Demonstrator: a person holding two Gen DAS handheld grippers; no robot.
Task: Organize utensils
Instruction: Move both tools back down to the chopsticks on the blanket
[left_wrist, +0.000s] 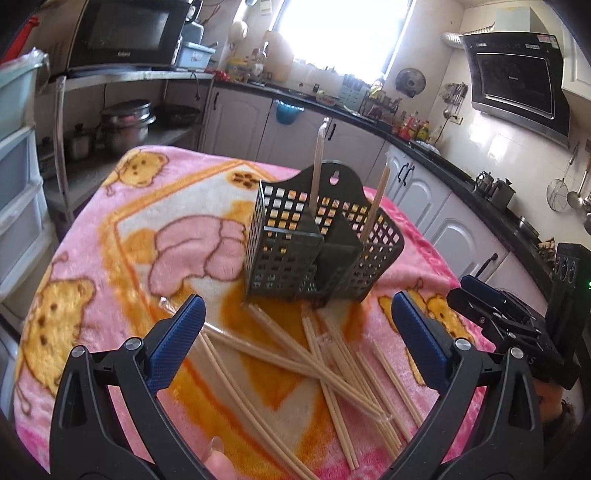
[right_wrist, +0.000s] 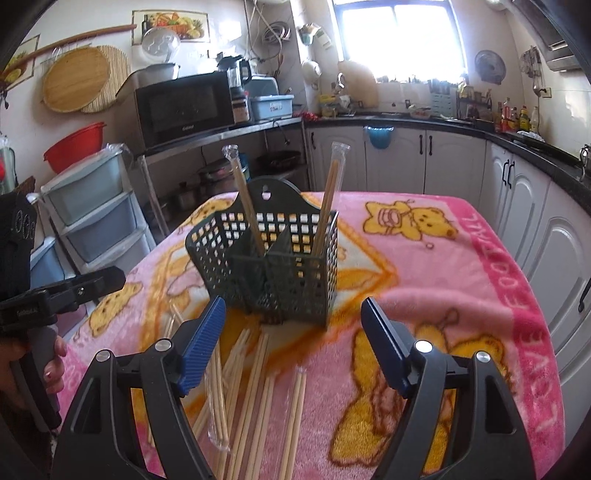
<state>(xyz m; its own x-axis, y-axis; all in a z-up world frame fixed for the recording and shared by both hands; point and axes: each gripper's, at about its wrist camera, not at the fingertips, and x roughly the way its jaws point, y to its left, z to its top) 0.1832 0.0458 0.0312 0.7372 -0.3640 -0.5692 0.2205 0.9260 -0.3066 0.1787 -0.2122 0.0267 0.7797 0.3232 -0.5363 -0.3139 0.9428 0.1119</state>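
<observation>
At the bottom of the left wrist view the left gripper (left_wrist: 295, 332) stands spread with nothing between its pads, poised over the loose chopsticks (left_wrist: 325, 354) that lie crossed on the pink blanket (left_wrist: 110, 258) covering the desk. Likely it hangs there to pick one pair out of the heap. In the right wrist view the right gripper (right_wrist: 295, 332) is likewise spread and empty, low centre, with the heap just under and left of it. Some pairs lie in clear sleeves. Beyond, mid-frame, stands the dark perforated caddy (right_wrist: 266, 266), divided into compartments. Two sleeved pairs (right_wrist: 328, 199) lean upright in it, one in the left compartment, one in the right. Most of the sorting looks undone.
</observation>
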